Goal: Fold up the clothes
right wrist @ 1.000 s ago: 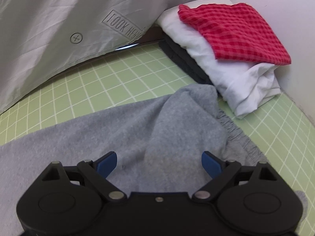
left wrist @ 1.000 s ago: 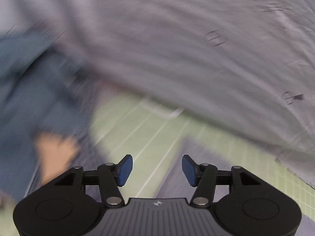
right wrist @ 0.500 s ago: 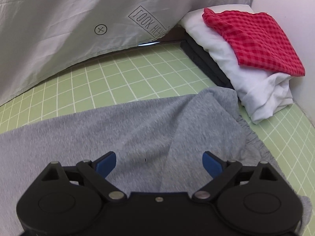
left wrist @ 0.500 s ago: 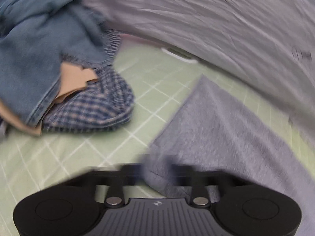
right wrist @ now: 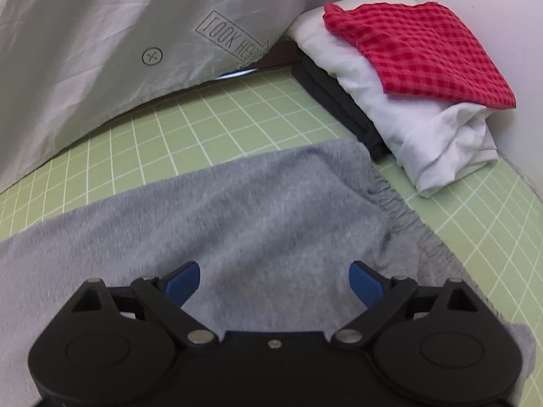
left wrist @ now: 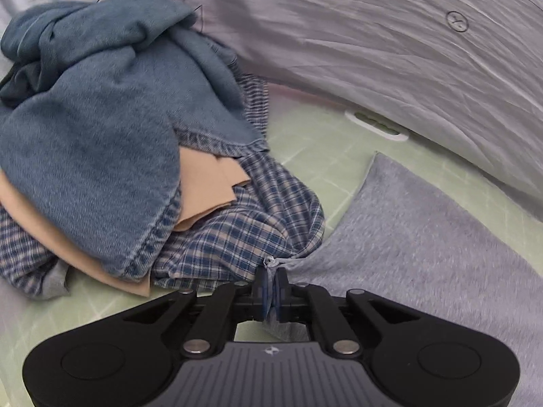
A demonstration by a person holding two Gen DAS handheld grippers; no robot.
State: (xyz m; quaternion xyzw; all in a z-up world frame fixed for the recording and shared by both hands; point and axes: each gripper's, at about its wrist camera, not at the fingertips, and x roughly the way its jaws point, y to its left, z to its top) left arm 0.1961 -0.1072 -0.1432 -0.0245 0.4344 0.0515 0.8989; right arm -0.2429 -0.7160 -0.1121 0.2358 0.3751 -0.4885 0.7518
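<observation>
Where the left wrist camera looks, the left gripper (left wrist: 270, 293) is clenched on a pinched corner of the grey sweatpants (left wrist: 424, 244), with cloth bunched between its 2 blue pads (left wrist: 261, 291). Only this view shows the unfolded pile just to the left of that corner: a blue denim garment (left wrist: 91, 129) on top, a tan cloth (left wrist: 207, 190) under it, and a blue plaid shirt (left wrist: 237, 237) at the base, touching the grey fabric near the pinch. A white handle slot (left wrist: 376, 127) sits at the far edge of the green grid mat (left wrist: 319, 156).

Only the right wrist view shows the folded stack at the right: a red checked cloth (right wrist: 420, 51) on a white garment (right wrist: 424, 129) on a dark garment (right wrist: 336, 101). The right gripper (right wrist: 275, 283) is released, its pads wide apart above the sweatpants (right wrist: 220, 210), gripping nothing.

The sweatpants lie flat on the mat (right wrist: 203, 122). Their long axis runs left to right across it, with the gathered elastic waistband (right wrist: 397, 200) pointing toward the folded stack. A grey printed sheet (right wrist: 101, 34) hangs behind.
</observation>
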